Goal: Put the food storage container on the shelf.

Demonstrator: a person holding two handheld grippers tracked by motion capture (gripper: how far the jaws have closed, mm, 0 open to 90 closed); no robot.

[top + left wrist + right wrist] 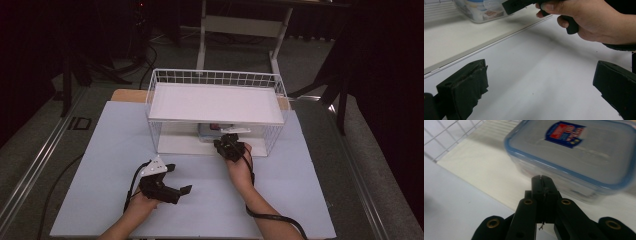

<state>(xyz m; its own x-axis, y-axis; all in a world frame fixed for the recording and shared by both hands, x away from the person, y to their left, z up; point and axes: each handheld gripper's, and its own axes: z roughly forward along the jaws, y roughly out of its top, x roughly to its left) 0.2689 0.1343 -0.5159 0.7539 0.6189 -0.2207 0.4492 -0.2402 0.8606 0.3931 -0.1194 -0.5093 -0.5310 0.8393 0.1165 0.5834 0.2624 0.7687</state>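
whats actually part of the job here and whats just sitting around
In play, likely:
- clear container with blue-rimmed lid
- right gripper, jaws shut, at the container
- white wire shelf rack

Idle or background:
- left gripper, open over the table
- desk frame behind

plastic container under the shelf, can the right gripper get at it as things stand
Probably yes. The right gripper sits at the wire basket's open front, right by the plastic container, with nothing between them. But its jaws are closed, so it would have to open them to grasp.
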